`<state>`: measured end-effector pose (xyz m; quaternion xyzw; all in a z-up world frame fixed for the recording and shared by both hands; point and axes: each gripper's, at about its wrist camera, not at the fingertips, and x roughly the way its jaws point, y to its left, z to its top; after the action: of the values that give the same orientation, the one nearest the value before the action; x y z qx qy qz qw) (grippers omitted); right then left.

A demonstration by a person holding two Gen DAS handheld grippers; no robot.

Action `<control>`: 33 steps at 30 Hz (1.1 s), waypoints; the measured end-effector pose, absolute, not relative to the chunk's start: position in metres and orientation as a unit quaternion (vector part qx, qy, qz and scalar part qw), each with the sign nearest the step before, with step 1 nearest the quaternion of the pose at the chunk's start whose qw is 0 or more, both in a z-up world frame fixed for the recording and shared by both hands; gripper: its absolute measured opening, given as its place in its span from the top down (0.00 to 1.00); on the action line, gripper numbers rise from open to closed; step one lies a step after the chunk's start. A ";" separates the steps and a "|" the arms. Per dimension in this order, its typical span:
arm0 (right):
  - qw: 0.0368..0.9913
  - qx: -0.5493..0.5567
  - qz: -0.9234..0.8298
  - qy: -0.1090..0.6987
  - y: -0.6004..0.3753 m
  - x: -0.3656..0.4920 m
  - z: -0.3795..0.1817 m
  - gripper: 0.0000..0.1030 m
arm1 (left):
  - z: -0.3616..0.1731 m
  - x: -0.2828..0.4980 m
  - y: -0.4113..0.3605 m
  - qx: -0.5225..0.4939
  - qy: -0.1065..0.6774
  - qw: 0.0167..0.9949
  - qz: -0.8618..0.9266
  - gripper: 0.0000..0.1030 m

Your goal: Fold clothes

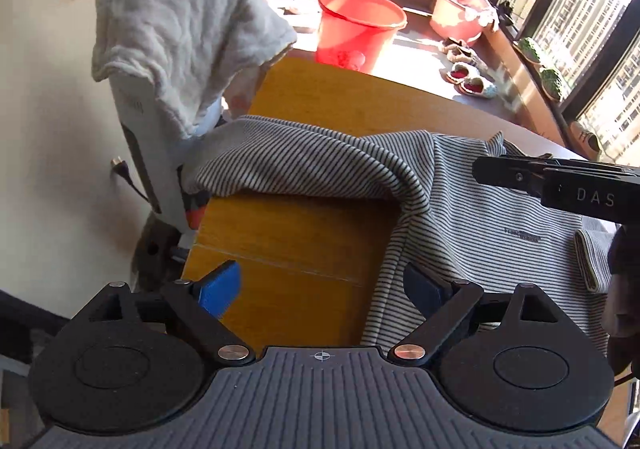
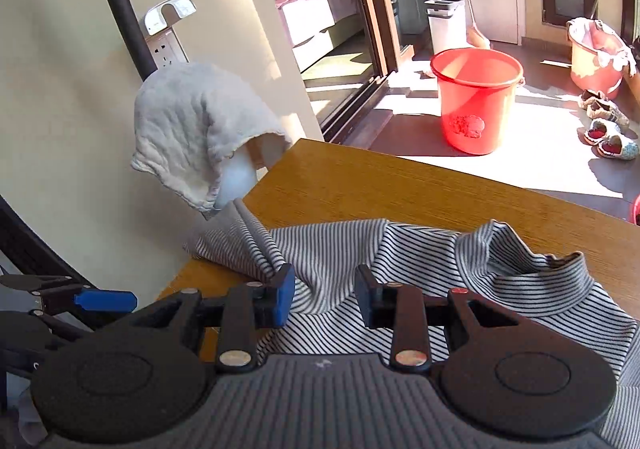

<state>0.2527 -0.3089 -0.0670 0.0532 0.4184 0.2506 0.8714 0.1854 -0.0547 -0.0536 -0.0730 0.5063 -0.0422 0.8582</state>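
Right now the striped shirt [image 1: 480,217] lies spread on the wooden tabletop [image 1: 304,233], its grey and white stripes rumpled, one sleeve [image 1: 296,165] stretched away to the left until its end hangs near the tabletop's edge.

Seen from the left wrist, the left gripper [image 1: 320,289] has its jaws spread wide. Bare tabletop shows between them; the left blue pad [image 1: 220,289] is over wood and the right pad sits at the shirt's side hem, holding nothing. Ahead of these jaws the sleeve crosses from right to left. To their right, above the shirt's chest print [image 1: 522,235], the dark body of the other gripper reaches in.

From the right wrist, the right gripper [image 2: 325,297] also has its jaws apart, with striped cloth lying between and under them. A bunched ridge of the sleeve [image 2: 260,249] rises just by the left pad; whether the pad touches it cannot be told. Right of these jaws lies the collar [image 2: 560,269], turned up in a loose fold.

Beyond the jaws, left of the tabletop, a white towel [image 2: 192,137] is draped over an upright appliance. Farther off on the sunlit floor stands a red bucket [image 2: 476,97], with slippers [image 2: 608,137] to its right.
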 end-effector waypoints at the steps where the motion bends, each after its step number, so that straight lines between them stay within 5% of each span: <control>1: 0.870 0.047 0.260 0.416 -0.287 0.262 -0.069 0.69 | -0.053 0.181 -0.039 -0.086 0.510 0.855 -0.033 0.08; 8: 0.880 -0.070 0.232 0.408 -0.168 0.319 -0.108 0.63 | -0.046 0.145 0.049 -0.123 0.517 0.847 0.010 0.05; 11: 0.844 -0.032 0.255 0.471 -0.157 0.347 -0.128 0.60 | -0.047 0.129 0.079 -0.130 0.521 0.843 0.023 0.04; 13: 0.822 0.009 0.286 0.492 -0.160 0.351 -0.128 0.92 | -0.049 0.123 0.093 -0.137 0.521 0.842 0.038 0.04; 21: 0.840 0.023 0.349 0.416 -0.223 0.243 -0.047 0.92 | -0.067 0.130 0.086 -0.219 0.502 0.836 0.028 0.04; 27: 0.828 -0.032 0.283 0.483 -0.271 0.148 -0.079 0.76 | -0.068 0.141 0.007 -0.181 0.519 0.834 -0.046 0.04; 31: 0.881 0.003 0.111 0.460 -0.348 0.094 -0.080 0.43 | -0.074 0.136 -0.058 -0.132 0.534 0.826 -0.124 0.04; 33: 0.889 0.016 0.020 0.456 -0.387 0.077 -0.092 0.43 | -0.083 0.133 -0.089 -0.114 0.540 0.819 -0.158 0.04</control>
<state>0.0768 -0.3870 -0.0922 0.0157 0.4565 0.0204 0.8894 0.1330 -0.0891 -0.0830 -0.1138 0.5403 -0.1583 0.8186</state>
